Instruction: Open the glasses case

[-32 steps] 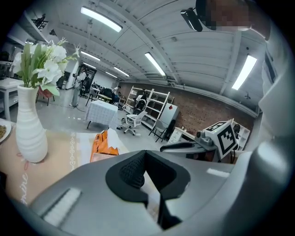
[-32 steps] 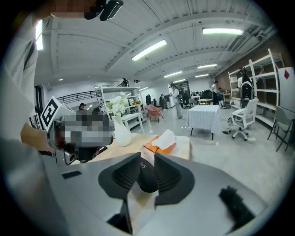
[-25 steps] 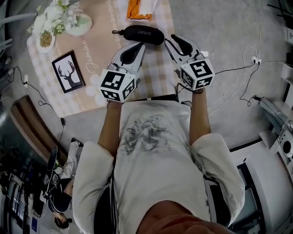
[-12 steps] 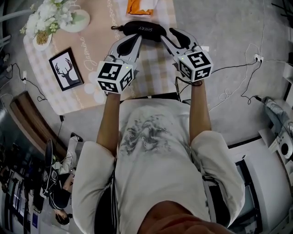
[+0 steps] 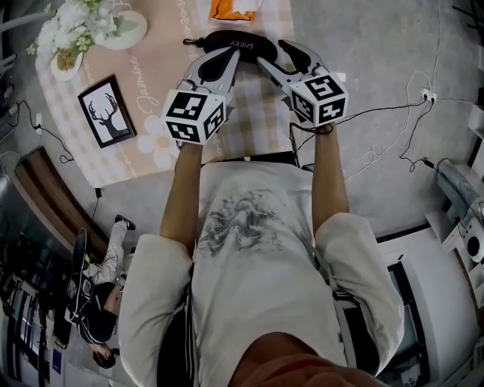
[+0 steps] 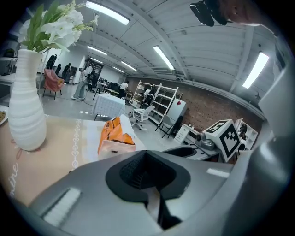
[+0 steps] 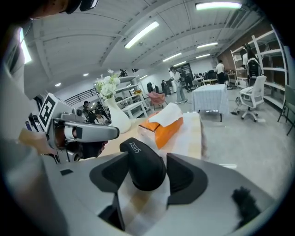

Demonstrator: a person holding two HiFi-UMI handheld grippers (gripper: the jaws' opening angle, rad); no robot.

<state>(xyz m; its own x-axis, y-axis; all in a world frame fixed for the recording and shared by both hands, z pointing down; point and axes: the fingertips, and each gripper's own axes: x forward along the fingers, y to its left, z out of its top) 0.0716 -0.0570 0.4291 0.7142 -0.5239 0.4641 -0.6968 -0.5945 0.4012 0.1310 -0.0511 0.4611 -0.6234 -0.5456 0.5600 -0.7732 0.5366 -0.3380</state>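
- Head view showed the person's forearms reaching forward over the worktop [image 5: 253, 125], one gripper in each hand.
- Framed deer picture [image 5: 106, 113] lay flat on the worktop's left side, well apart from both grippers.
- Left hand-held gripper [image 5: 224, 60] had its jaws pressed fully together with nothing between them. Its tip was just beside the near-left part of the glasses case [image 5: 240, 43].
- Right hand-held gripper [image 5: 274, 53] had its jaws spread wide and had just been opening. The case's right end sat between them, and the pads did not look pressed on it in the right gripper view.
- Glasses case was black and closed. It lay flat on the checked part of the worktop toward the far edge, between the two gripper tips.
- Orange tissue pack [image 5: 231, 9] lay just beyond the case, with white tissue sticking out.
- White vase [image 5: 127, 32] with white flowers stood at the far left corner, upright in the left gripper view.
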